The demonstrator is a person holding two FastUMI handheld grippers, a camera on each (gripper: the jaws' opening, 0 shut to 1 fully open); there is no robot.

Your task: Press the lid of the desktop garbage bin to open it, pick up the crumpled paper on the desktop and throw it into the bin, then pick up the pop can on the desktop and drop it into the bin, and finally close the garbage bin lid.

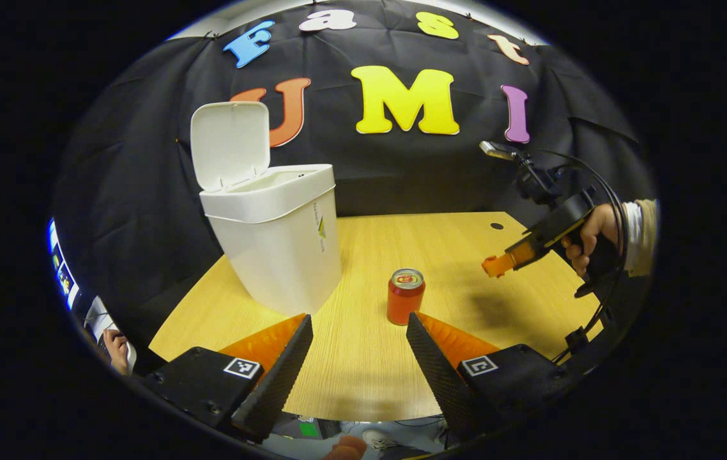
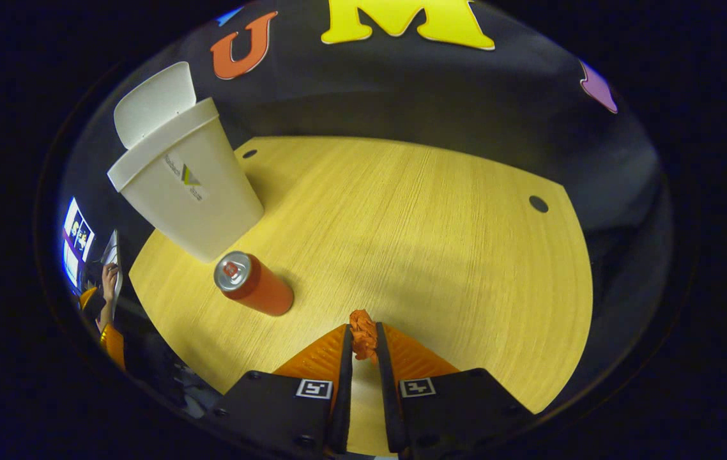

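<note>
A small crumpled wad of orange paper [image 2: 363,335] is pinched between the closed-in fingers of the right gripper [image 2: 363,348] and is held lifted above the pale wooden table [image 2: 440,230]. In the left gripper view the same right gripper [image 1: 497,265] is seen in a person's hand [image 1: 587,236], raised well to the right of the bin. The paper is judged to be very light, soft and springy; it is held across its middle, and only a light squeeze should be needed, though it could slip out if the grip is eased early.

The white plastic desktop garbage bin [image 1: 280,255] is stood toward the back left of the table with its flip lid [image 1: 230,144] tilted up, so the mouth is open. The red cylindrical pop can [image 1: 405,296] is stood upright near the bin, between it and the right gripper. The can is judged to be stiff but smooth and easily tipped; a hold around its mid-body is suggested.

The fingers of the left gripper [image 1: 358,345] are spread wide and nothing is held between them. The can is likely to be passed on the way to the bin, and the raised lid is best avoided.
</note>
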